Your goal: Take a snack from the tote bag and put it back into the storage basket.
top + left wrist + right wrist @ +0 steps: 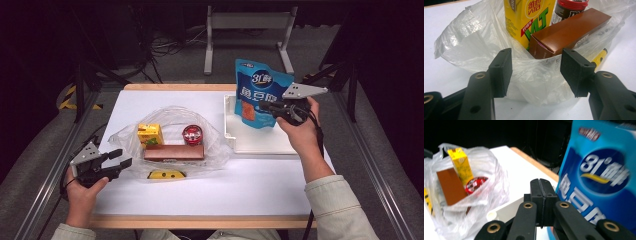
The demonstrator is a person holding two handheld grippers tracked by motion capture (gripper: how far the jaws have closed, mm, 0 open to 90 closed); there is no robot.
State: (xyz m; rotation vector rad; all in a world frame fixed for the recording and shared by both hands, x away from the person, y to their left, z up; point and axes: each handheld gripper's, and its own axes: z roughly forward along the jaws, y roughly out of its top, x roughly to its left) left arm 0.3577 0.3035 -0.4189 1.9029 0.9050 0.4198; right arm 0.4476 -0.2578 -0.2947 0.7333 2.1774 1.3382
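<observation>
A clear plastic bag (216,146) lies on the white table, holding a yellow drink carton (150,135), a red-lidded cup (192,134) and a long brown box (174,152). A small yellow item (166,174) lies at the bag's near edge. My left gripper (121,157) stands open at the bag's left rim; in the left gripper view its pads (502,70) flank crumpled film in front of the brown box (569,32) without pressing it. A blue snack pouch (257,95) stands upright in a white tray (260,142). My right gripper (541,181) is shut, pads together, just left of the pouch (599,177).
The white table (200,195) has a wooden rim at front and back. Aluminium rails run along both sides. A metal stand (247,30) and cables sit on the floor behind. The tray's raised wall (227,120) faces the bag.
</observation>
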